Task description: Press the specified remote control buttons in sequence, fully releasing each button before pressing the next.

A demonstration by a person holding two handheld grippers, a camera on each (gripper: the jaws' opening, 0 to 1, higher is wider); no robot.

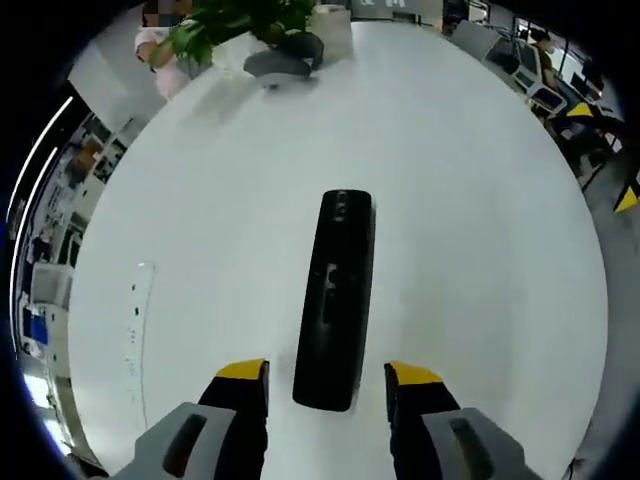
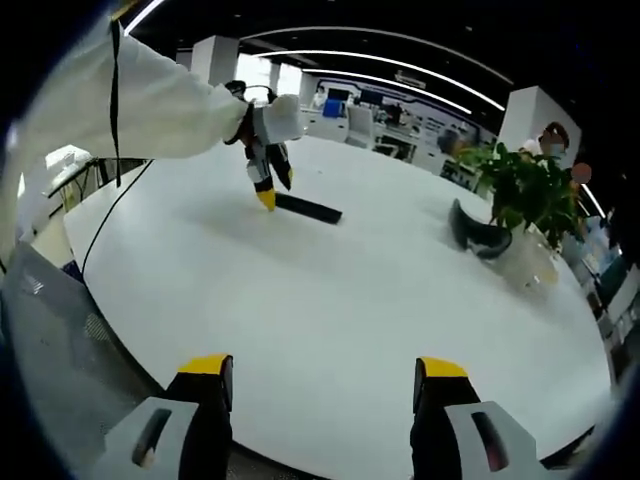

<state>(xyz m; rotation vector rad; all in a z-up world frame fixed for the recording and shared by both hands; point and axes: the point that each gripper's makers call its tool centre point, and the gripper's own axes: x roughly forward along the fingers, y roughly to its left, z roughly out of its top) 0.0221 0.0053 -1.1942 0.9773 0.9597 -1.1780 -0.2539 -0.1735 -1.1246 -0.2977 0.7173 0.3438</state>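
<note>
A long black remote control lies flat on the white table, its near end between my left gripper's yellow-tipped jaws, which stand open around it. In the right gripper view the same remote lies far across the table, with the left gripper held above its end by a white-sleeved arm. My right gripper is open and holds nothing, near the table's front edge.
A green potted plant in a clear vase and a dark curved object stand at the table's far side. A person sits behind the plant. A grey chair back is at lower left.
</note>
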